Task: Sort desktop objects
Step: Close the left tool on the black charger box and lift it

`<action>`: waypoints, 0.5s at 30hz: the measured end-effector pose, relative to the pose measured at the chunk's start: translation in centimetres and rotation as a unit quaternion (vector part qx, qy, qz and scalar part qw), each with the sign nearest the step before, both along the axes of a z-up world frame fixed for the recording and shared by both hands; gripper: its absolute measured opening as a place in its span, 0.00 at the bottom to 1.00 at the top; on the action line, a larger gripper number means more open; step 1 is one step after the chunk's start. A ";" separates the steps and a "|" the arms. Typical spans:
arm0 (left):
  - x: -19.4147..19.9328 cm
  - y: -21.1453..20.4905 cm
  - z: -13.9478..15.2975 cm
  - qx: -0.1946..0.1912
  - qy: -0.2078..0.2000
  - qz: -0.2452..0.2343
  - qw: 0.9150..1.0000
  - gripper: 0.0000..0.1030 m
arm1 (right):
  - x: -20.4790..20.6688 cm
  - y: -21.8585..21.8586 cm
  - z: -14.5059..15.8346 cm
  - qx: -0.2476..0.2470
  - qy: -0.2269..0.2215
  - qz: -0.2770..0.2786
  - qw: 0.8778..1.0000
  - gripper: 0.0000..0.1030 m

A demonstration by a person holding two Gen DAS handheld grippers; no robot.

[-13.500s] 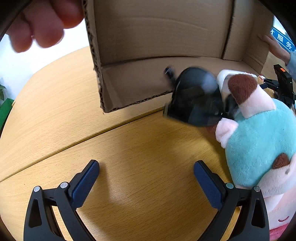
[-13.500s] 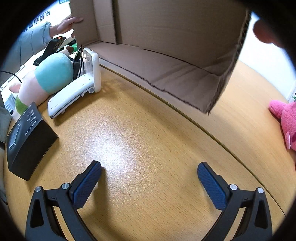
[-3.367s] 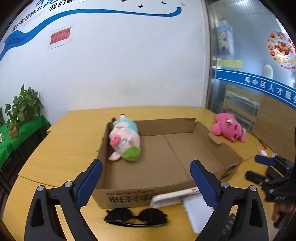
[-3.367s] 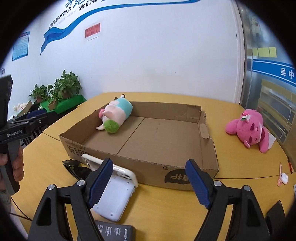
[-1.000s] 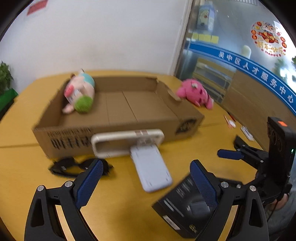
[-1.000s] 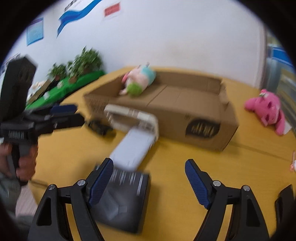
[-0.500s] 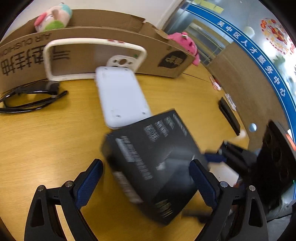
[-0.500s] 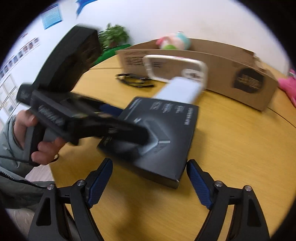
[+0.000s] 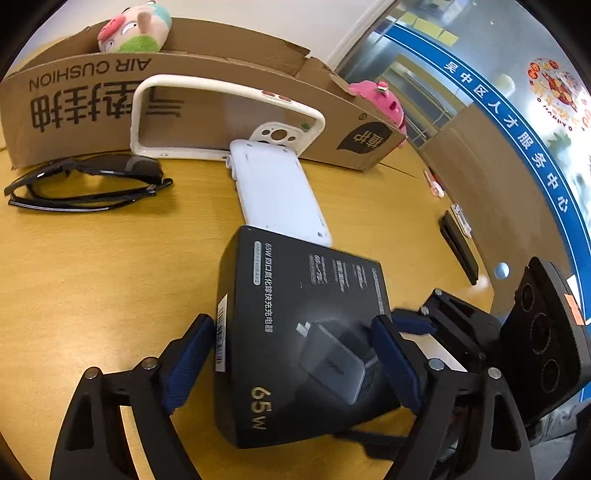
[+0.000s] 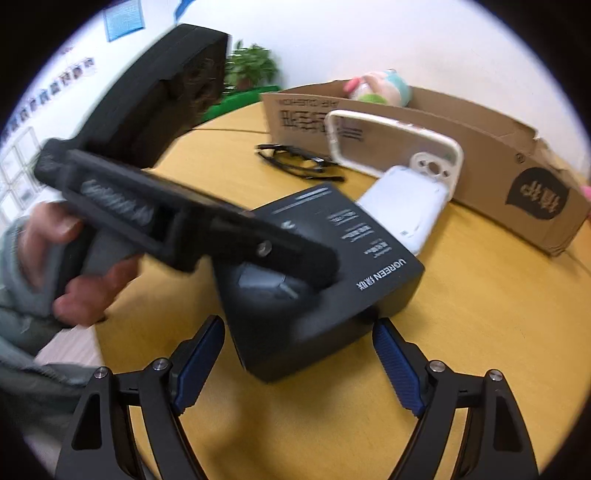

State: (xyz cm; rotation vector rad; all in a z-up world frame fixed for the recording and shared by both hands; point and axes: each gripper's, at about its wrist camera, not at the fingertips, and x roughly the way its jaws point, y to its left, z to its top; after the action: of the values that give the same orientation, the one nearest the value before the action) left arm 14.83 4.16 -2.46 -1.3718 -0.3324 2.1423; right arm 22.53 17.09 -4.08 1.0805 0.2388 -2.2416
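A black charger box [image 9: 303, 332] lies on the wooden table [image 9: 92, 295]. My left gripper [image 9: 295, 362] straddles it from above. Its jaws are closing, with the box between the blue pads [image 9: 192, 362]; they stand close to its sides and I see no firm press. In the right wrist view the left gripper [image 10: 325, 258], held in a hand [image 10: 74, 291], reaches across the box [image 10: 369, 273]. My right gripper [image 10: 299, 365] is open, its fingers either side of the box's near corner and apart from it. Its tips [image 9: 410, 321] show beside the box in the left view.
Behind the box lie a white slab-like device [image 9: 277, 192], a white phone case [image 9: 229, 110] leaning on a cardboard box [image 9: 92, 74], and sunglasses [image 9: 85, 181]. A plush pig [image 9: 133, 29] lies in the cardboard box; a pink plush [image 9: 380, 99] sits beyond it.
Both grippers have come down onto the black charger box, which now fills the near view. The left jaws have narrowed around it.
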 end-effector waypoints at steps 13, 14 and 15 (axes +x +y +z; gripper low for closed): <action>0.0 0.1 0.0 -0.007 -0.009 -0.016 1.000 0.88 | -1.2 0.5 -0.4 0.015 -0.011 0.014 1.000 0.80; 0.1 0.4 0.1 -0.013 -0.005 -0.021 1.000 0.89 | -1.2 0.4 -0.4 0.014 -0.011 0.015 1.000 0.78; 0.2 0.6 0.1 -0.020 0.001 -0.021 1.000 0.89 | -1.2 0.0 -0.5 0.015 -0.012 0.017 1.000 0.78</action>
State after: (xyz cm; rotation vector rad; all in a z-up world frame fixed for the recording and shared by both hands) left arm 15.06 4.80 -2.33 -1.3862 -0.2587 2.1268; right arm 21.36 17.11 -4.61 1.1089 0.2788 -2.2006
